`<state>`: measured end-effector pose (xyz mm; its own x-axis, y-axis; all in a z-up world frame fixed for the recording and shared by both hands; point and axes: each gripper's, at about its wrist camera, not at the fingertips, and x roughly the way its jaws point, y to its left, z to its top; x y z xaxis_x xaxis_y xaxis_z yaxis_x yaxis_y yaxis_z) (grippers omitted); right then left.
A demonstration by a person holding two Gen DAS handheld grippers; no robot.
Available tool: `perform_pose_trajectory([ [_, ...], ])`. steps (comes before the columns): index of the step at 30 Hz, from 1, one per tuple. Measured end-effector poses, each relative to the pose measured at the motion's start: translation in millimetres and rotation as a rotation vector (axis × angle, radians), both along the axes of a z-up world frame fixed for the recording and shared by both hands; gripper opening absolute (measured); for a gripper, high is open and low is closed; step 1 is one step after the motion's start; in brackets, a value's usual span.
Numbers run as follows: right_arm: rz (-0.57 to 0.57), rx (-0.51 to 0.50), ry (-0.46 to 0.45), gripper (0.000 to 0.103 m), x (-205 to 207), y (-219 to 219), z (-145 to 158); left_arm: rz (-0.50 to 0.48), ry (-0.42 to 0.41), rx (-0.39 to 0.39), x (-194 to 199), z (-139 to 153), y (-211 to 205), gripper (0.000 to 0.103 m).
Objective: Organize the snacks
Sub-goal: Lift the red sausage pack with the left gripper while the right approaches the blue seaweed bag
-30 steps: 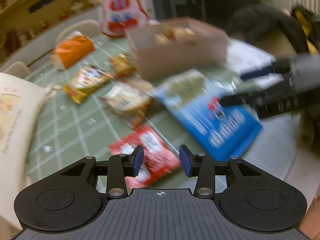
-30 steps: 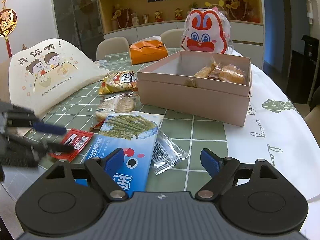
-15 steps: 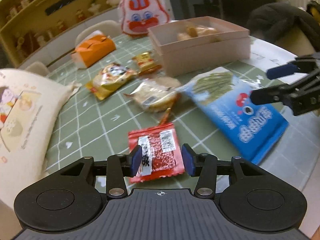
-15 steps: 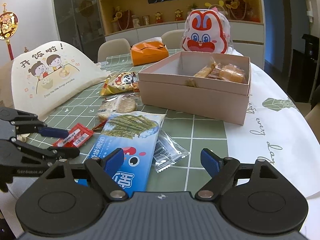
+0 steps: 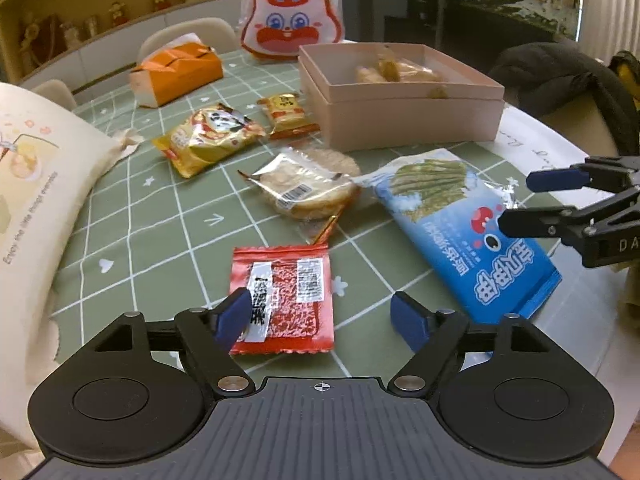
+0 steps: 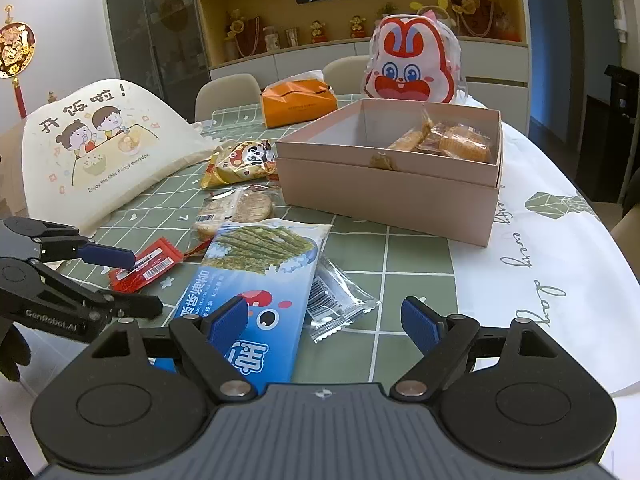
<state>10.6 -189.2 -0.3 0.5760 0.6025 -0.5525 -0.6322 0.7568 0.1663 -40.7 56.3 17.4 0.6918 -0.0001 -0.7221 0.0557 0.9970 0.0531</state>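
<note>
Red packet [image 5: 285, 297] lies flat near the tabletop's [image 5: 160, 216] front edge, long axis pointing away from you, between your left gripper [image 5: 322, 316] fingers, spread wide, nothing held. Right gripper [image 6: 326, 322] also released, farther off, over blue bag [image 6: 256, 280].

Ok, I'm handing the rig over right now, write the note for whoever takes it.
Left tongs: open, empty, low over the red packet, one finger overlapping its near left edge.
Right tongs: open, empty, over the near end of the blue seaweed bag.
Pink box: open, a few wrapped snacks in its far right corner.
Loose on the table: red packet, blue seaweed bag, clear wrapper beside it, rice cracker pack, yellow panda bag, small yellow-red packet.
Left: all loose snacks; none gripped yet.
</note>
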Motion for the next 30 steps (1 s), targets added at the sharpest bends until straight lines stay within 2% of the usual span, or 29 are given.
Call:
perform_pose_trajectory([
  [2, 0.002, -0.002, 0.005, 0.084, 0.4, 0.3, -0.3, 0.016, -0.01, -0.02, 0.3, 2.5, 5.9, 0.079],
  [5, 0.004, -0.005, 0.01, 0.084, 0.7, 1.0, -0.8, 0.064, -0.014, 0.055, 2.5, 0.9, 12.7, 0.077],
  [10, 0.001, -0.01, 0.014, 0.084, 1.1, 1.8, -0.9, 0.066, -0.007, -0.006, 7.2, -2.0, 25.8, 0.079],
  [12, 0.0, -0.009, 0.011, 0.084, 1.0, 1.7, -0.5, 0.052, -0.017, -0.035, 7.9, -3.1, 28.0, 0.075],
  [14, -0.007, 0.002, -0.012, 0.084, -1.9, 0.1, 1.3, 0.046, -0.032, -0.048, 6.6, -2.3, 28.8, 0.066],
  [18, -0.037, -0.015, -0.078, 0.084, -19.6, 4.4, 6.4, 0.014, -0.042, -0.119, -0.4, 0.0, 30.0, 0.065],
  [23, 0.049, -0.037, 0.014, 0.084, -27.4, 34.8, 4.0, -0.019, -0.072, -0.141, -13.1, 5.1, 26.0, 0.06],
  [27, 0.012, -0.085, -0.008, 0.084, -22.2, 62.9, 6.3, -0.038, -0.074, -0.135, -24.1, 5.2, 23.2, 0.06],
  [30, 0.001, -0.098, 0.016, 0.086, -15.9, 75.5, 7.1, -0.048, -0.071, -0.138, -29.6, 3.8, 21.6, 0.06],
])
